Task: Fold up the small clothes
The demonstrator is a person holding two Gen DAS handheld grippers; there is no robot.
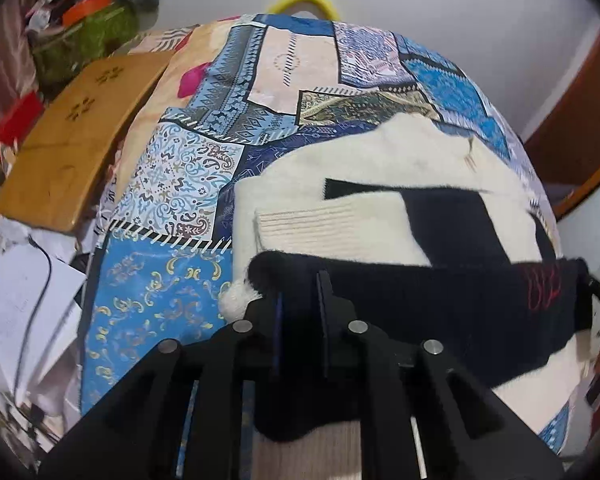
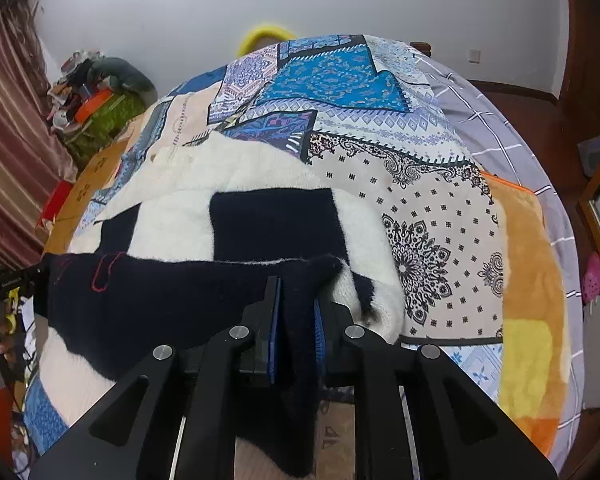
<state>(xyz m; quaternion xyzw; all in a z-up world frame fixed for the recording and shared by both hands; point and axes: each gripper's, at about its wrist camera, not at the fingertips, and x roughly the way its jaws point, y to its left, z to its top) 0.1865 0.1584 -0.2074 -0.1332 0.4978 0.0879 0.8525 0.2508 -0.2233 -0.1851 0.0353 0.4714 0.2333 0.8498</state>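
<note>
While sweater (image 1: 380,160) hem hides pads | both hand-held grippers (image 1: 298,292) (image 2: 296,300) clamp it (fabric bunched)

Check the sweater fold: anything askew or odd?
Nothing damaged. The sweater's black hem band is lifted and stretched between the left gripper and right gripper, one corner in each. Its top edge runs slightly slanted in both views. The bedspread is wrinkled but otherwise unremarkable.

Left gripper (image 1: 298,292): black, two-fingered, angled steeply downward, jaws nearly closed, pinching dark knit fabric at the near edge. Right gripper (image 2: 296,300): same build, likewise tilted downward, blue-padded jaws nearly closed, clamped on dark knit fabric.
</note>
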